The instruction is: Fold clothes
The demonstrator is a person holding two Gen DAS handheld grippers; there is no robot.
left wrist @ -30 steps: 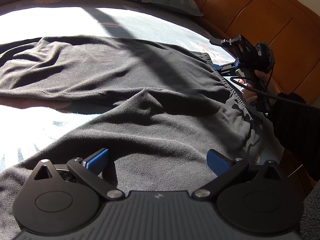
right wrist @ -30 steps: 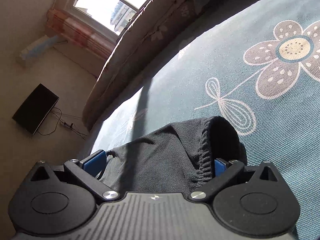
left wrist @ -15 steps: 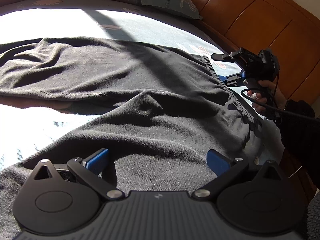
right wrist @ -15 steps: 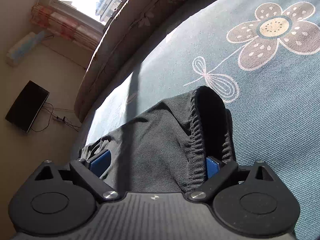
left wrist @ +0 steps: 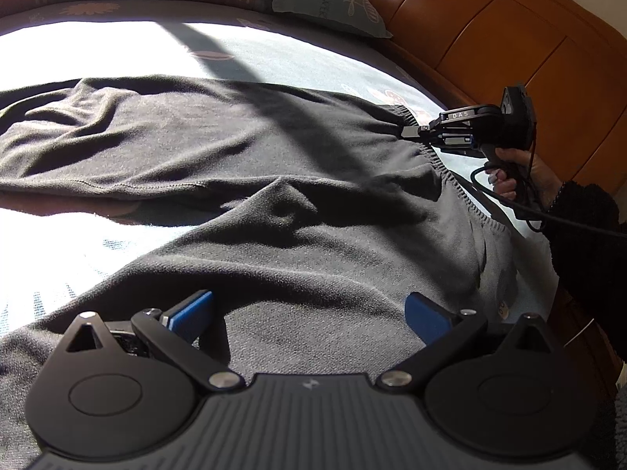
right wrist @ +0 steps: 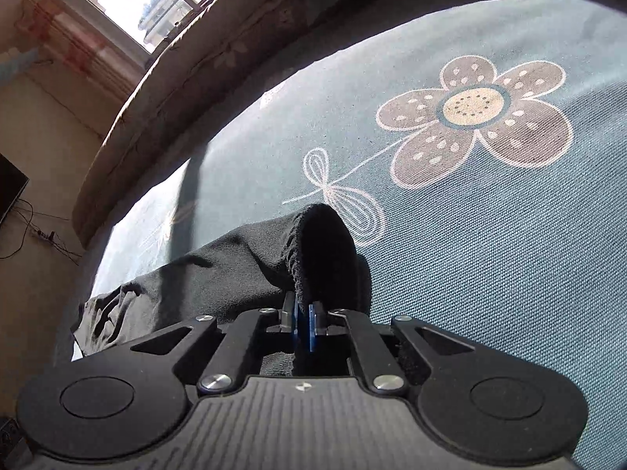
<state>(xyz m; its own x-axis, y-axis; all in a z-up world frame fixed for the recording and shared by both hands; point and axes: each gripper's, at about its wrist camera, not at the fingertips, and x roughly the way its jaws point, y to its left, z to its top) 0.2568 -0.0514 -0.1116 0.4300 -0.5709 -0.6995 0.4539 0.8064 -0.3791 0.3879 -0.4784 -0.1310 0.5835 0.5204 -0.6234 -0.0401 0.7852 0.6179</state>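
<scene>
On the bedsheet (right wrist: 490,274), the right gripper (right wrist: 303,319) pinches the trousers' waistband (right wrist: 313,250); the left gripper (left wrist: 309,313) gapes wide.

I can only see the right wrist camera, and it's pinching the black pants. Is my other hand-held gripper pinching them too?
Observer: No. The left hand-held gripper is open over one leg of the black pants, pinching nothing.
Operator: Are the legs folded yet?
Observer: No. Both legs lie spread out on the bed sheet, apart like a V.
Operator: What's on the far side of my grip?
Observer: A wooden headboard, just past the hand holding the right hand-held gripper.
</scene>
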